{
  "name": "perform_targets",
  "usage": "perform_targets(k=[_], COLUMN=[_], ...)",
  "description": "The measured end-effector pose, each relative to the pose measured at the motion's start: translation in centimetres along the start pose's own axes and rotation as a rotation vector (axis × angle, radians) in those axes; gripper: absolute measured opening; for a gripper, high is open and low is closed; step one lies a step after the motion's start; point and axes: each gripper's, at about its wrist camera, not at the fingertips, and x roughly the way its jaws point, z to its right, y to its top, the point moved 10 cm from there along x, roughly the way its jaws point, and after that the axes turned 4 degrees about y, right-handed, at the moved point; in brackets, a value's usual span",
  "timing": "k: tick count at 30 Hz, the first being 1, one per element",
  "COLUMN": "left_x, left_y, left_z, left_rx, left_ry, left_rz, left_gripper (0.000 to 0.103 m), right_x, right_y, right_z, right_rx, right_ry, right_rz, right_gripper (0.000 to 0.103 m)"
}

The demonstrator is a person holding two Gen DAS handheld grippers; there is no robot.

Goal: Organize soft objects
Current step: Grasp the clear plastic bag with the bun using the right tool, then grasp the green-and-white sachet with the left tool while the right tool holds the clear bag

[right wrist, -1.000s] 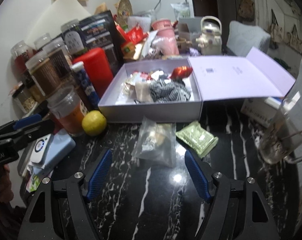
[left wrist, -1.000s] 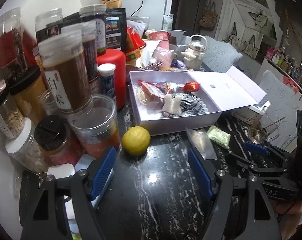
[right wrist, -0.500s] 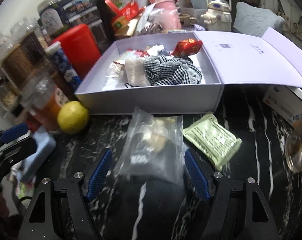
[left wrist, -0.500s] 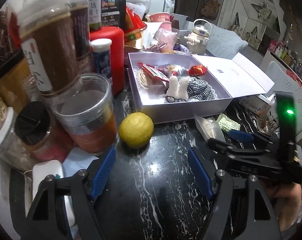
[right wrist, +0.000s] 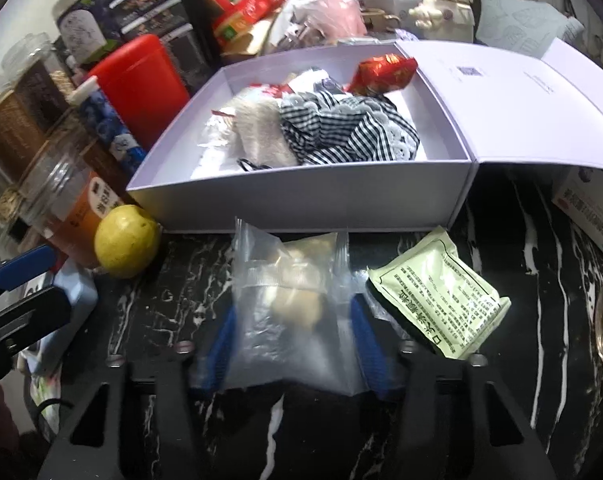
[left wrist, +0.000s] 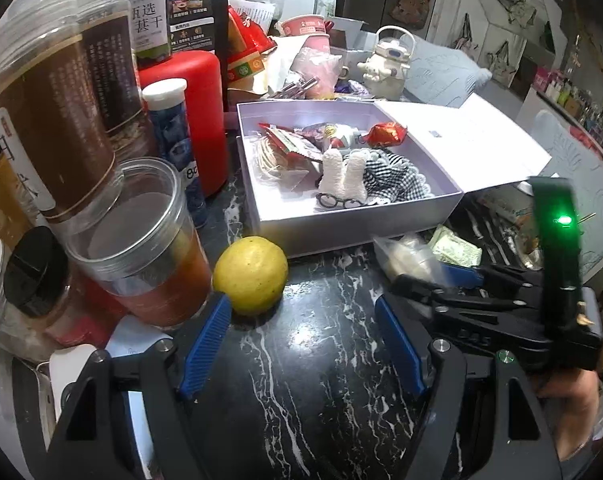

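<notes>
Right wrist view: right gripper (right wrist: 291, 344) has its blue pads either side of the clear zip bag (right wrist: 289, 308), half open, jaws straddling it but blur hides whether the pads touch; not yet clamped, I'd judge. Bag lies flat on the black marble counter (right wrist: 541, 280), long axis running straight ahead from the claw toward the box, pale lumps inside. Lilac box (right wrist: 301, 200) sits dead ahead just past the bag's far edge, open, already holding checked cloth (right wrist: 341, 128) and a red wrapper (right wrist: 385, 72).

Green sachet (right wrist: 437, 296) is just beside the right-hand finger, touching or nearly; risk of snagging it on close. Lemon (right wrist: 125, 240) ahead-left, apart.

Left gripper (left wrist: 301, 344) wide open, holding nothing, lemon just ahead of its left pad. Right is clearly the nearer claw. Box front wall needs clearing on the lift.
</notes>
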Motion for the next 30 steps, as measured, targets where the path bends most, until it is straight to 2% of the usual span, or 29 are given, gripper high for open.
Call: perform_targets(k=[1,7,10,16,19,27,30], left_x=[0.0,-0.3,0.0,0.1,0.5,2.8,4.5], left_y=[0.0,0.6,1.0,1.6,2.0,2.5,2.3], left_z=[0.1,1.5,3.2,7.6,9.8,15.3,16.8], left_rx=[0.000,-0.008,-0.012,0.008,0.043,0.166,0.184], left_ry=[-0.001,-0.025,-0.054,-0.161,-0.178,-0.199,-0.250], left_rz=[-0.001,0.010,0.014,0.026,0.020,0.001,-0.043], left_gripper=[0.074,0.074,0.074,0.074,0.074,0.074,0.074], right_x=[-0.5,-4.7,-7.1,-10.7,-12.1,-12.6,-12.5], right_y=[0.0,-0.1,-0.6,-2.2,-3.2,-4.4,-4.7], right_z=[-0.1,0.3,1.7,5.4,7.0,10.9,11.8], right_rx=[0.006,0.027,0.040,0.102,0.119,0.169,0.174], right_ry=[0.016,0.066,0.037,-0.006,-0.032,-0.047,-0.046], right_rz=[0.010,0.106,0.142,0.171,0.184,0.172,0.161], right_gripper=[0.042,0.040,0.040,0.041,0.041,0.041,0.041])
